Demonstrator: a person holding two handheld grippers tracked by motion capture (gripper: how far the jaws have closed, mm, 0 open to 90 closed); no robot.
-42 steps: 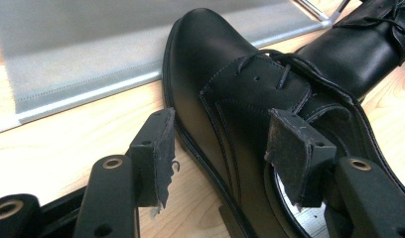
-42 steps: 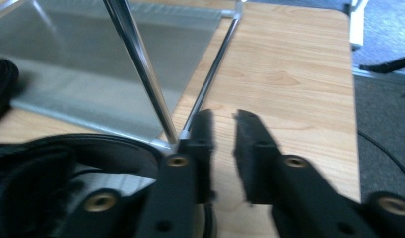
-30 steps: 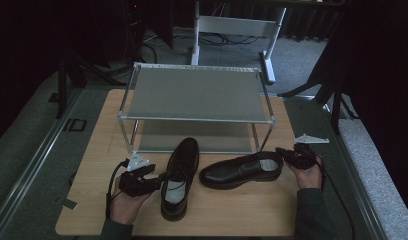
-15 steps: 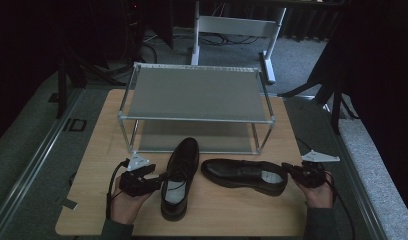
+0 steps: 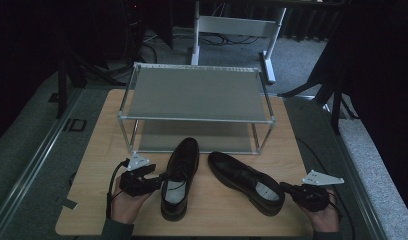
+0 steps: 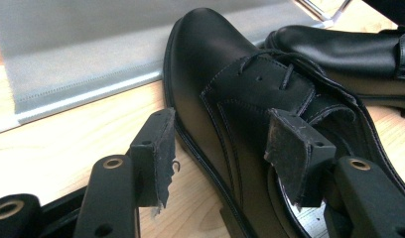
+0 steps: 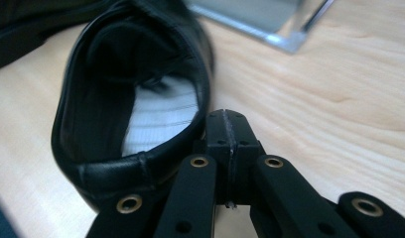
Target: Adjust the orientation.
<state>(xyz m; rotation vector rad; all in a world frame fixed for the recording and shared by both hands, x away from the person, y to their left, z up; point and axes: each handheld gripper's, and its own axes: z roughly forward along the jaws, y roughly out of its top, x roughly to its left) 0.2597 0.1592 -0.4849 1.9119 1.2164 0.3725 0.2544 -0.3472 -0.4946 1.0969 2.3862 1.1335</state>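
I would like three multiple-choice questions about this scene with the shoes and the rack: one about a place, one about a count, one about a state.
1. Where do the black shoes lie?
A. on the rack's top shelf
B. on the wooden table in front of the rack
C. on the floor

2. How many shelves does the rack have?
A. one
B. two
C. four

3. How are the right gripper's jaws?
A. pressed together
B. wide apart
C. around a shoe's toe

Answers:
1 B: the left shoe and the right shoe rest on the table.
2 B: the rack shows an upper and a lower shelf.
3 A: the right gripper has its pads meeting beside the heel.
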